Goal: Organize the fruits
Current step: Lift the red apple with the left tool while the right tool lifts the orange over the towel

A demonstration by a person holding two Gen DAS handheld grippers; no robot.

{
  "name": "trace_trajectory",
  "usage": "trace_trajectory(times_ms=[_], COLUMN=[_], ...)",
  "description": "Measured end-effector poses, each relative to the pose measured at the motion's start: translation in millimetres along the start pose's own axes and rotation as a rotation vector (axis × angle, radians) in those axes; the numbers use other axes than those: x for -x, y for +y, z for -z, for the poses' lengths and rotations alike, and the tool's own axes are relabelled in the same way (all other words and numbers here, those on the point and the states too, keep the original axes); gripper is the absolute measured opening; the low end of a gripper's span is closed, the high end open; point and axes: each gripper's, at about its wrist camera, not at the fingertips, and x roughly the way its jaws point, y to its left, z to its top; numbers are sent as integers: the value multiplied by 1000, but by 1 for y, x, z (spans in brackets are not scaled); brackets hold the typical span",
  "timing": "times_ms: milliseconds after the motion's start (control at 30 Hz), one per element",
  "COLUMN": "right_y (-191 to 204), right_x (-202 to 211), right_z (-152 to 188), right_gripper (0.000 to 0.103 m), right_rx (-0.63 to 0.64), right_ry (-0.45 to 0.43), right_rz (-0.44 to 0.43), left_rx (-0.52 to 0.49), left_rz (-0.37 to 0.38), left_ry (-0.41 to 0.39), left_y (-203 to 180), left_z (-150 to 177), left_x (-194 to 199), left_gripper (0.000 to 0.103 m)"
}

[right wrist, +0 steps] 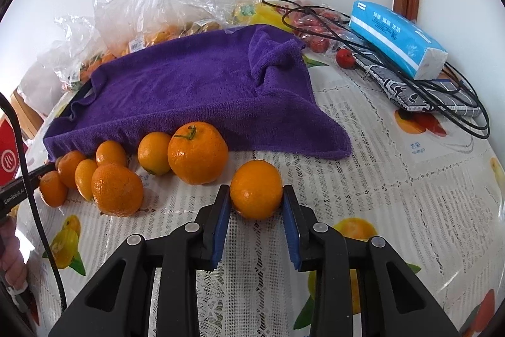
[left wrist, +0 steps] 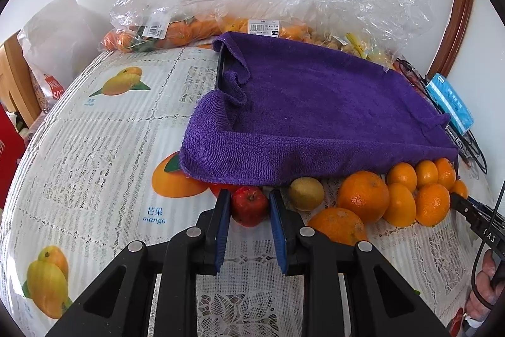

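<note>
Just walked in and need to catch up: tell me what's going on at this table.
A person is sorting fruit with two handheld grippers. The left gripper is shut on a small red apple, the right gripper on a round orange. Both fruits sit on the lace tablecloth, in front of a purple-towel-covered tray, beside loose oranges.

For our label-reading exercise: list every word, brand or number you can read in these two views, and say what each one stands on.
"mango": tablecloth, under the printed fruit, with Chinese characters above it.
"GenRobot.AI": side of the left gripper, seen from the right wrist.
"LAS": partial lettering on the right gripper, seen from the left wrist.
Price stickers on the plastic bags: too small.
Blue tissue pack: Chinese characters, blurred.
</note>
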Motion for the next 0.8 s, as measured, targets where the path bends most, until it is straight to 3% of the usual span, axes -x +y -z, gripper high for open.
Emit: trace_trajectory(times_ms=[367,800], right_y=[2,37], right_x=[36,66], right_z=[4,-47], right_gripper=[32,32], right_rx=[1,53], right_ry=[-41,-157], right_rz=[-6,-28], left_rx=[17,11], left_rz=[0,34], left_ry=[-56,-111], left_y=[1,-22], left_z=[7,-34], left_x=[34,61], left_gripper=[23,23])
